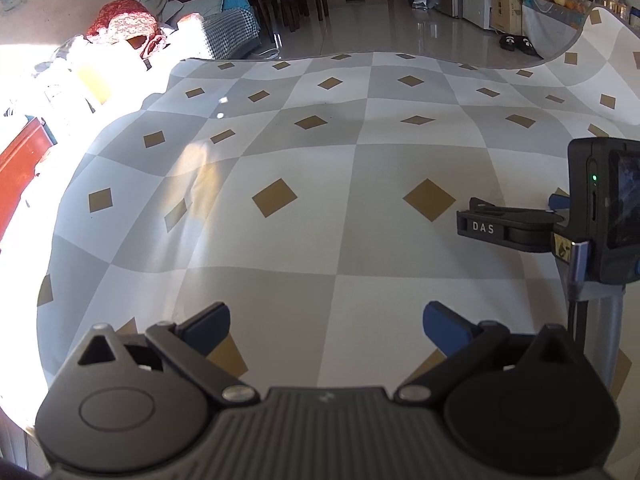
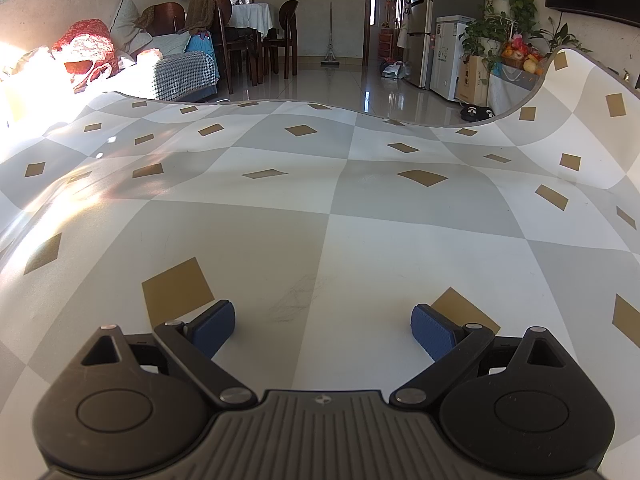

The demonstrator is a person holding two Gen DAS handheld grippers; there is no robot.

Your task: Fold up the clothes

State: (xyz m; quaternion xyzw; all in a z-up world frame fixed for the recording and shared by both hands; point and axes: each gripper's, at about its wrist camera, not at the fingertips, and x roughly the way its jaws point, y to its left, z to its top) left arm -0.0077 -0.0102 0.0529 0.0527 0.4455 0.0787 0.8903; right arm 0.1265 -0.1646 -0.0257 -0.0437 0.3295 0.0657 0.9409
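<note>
No garment lies on the checked grey, white and tan table cover (image 1: pixel 304 216) (image 2: pixel 360 240) in front of me. My left gripper (image 1: pixel 326 320) hovers low over it, open, nothing between its blue pads (image 1: pixel 212 326). My right gripper (image 2: pixel 322 320) is also open and empty just above the cover. In the left wrist view the right gripper (image 1: pixel 470 216) shows side-on at the right edge, beside the left one. A red knitted garment (image 1: pixel 120 20) (image 2: pixel 84 40) lies in a heap on the sofa beyond the table's far left corner.
Strong sunlight washes out the left side of the table and pale fabric there (image 1: pixel 60 76). A houndstooth-covered sofa (image 2: pixel 184 72), dining chairs (image 2: pixel 280 36), a fridge (image 2: pixel 420 36) and plants (image 2: pixel 504 20) stand past the far edge. Slippers (image 2: pixel 476 112) lie on the tiled floor.
</note>
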